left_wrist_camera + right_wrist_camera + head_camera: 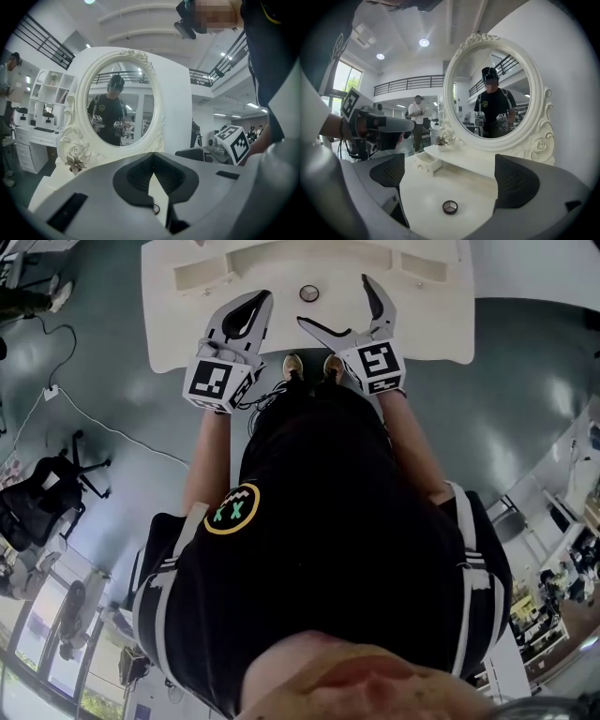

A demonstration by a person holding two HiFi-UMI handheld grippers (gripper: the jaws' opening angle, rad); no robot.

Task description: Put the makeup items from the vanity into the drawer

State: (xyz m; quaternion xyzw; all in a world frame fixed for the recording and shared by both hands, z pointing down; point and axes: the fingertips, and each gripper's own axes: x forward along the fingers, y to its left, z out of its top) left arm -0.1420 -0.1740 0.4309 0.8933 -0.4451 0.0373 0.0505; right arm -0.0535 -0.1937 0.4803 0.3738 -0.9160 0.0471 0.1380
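A small round makeup compact lies on the white vanity top. My right gripper is open above the top, and the compact lies just ahead between its spread jaws without touching them. My left gripper is shut with its tips meeting and nothing between them, hovering left of the compact. A small white drawer at the vanity's back left stands pulled out a little.
An oval mirror in an ornate white frame rises at the back of the vanity. A second small drawer sits at the back right. A black office chair and cables lie on the floor to the left.
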